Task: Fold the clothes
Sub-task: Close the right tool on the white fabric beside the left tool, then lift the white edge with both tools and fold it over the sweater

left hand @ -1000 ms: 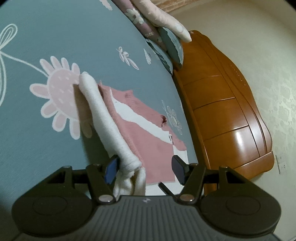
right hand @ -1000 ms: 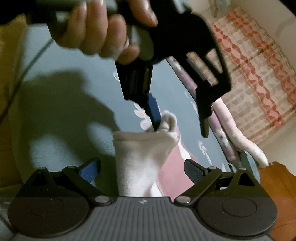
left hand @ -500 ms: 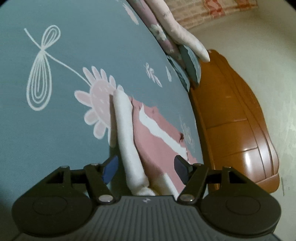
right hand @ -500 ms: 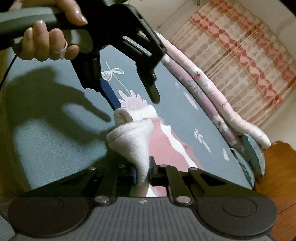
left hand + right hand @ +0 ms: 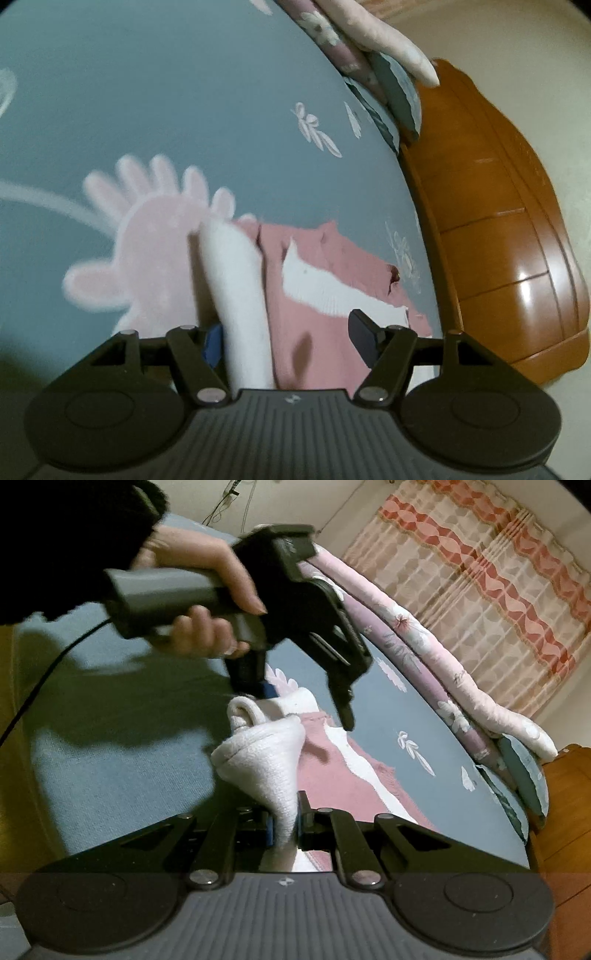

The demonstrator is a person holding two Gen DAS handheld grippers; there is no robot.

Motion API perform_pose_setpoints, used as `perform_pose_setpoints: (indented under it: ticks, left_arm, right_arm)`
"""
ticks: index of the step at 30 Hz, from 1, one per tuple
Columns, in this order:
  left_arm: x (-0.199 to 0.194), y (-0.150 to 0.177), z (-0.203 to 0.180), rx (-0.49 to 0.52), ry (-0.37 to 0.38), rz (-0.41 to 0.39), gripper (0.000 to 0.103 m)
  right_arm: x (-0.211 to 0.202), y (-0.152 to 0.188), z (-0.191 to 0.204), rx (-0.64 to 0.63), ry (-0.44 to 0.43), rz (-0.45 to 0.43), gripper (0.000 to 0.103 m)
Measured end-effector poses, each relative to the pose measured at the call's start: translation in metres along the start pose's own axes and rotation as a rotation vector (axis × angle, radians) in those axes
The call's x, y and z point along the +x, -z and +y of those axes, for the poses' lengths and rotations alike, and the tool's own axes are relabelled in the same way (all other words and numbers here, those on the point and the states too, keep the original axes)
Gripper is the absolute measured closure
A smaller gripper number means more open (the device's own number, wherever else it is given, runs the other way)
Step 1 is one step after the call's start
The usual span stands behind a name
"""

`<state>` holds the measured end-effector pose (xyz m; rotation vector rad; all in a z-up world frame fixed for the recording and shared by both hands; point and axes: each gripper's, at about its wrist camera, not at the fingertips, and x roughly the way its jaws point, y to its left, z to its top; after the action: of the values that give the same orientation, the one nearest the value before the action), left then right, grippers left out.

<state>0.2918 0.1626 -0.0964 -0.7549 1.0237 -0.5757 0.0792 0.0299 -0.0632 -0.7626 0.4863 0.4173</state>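
- Garment (image 5: 332,771): pink-and-white knit lying on the blue-grey bedspread (image 5: 184,110), with one white edge (image 5: 266,760) lifted into a ridge.
- Right gripper (image 5: 284,823): jaws clamped together on the near end of the white edge.
- Left gripper (image 5: 284,334): jaws apart, straddling the far end of the ridge; blue pad (image 5: 213,343) beside the cloth, contact unclear.
- Hand (image 5: 207,602): grips the left gripper's grey handle.
- Surroundings: wooden footboard (image 5: 498,229); rolled quilts (image 5: 424,646); patterned curtain (image 5: 498,572).
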Motion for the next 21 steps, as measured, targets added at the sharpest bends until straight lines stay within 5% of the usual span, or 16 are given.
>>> perform_pose_setpoints:
  ticks: [6, 11, 21]
  left_arm:
    - [0.008, -0.014, -0.006, 0.083, -0.001, 0.065, 0.039]
    - [0.003, -0.014, -0.013, 0.166, -0.104, 0.08, 0.08]
    - [-0.002, -0.015, -0.052, 0.204, -0.228, 0.056, 0.083]
  right_arm:
    - [0.001, 0.0, -0.004, 0.016, -0.023, 0.003, 0.091]
    - [-0.001, 0.0, -0.003, 0.031, -0.051, 0.003, 0.091]
    - [-0.007, 0.003, -0.021, 0.105, -0.101, 0.015, 0.092]
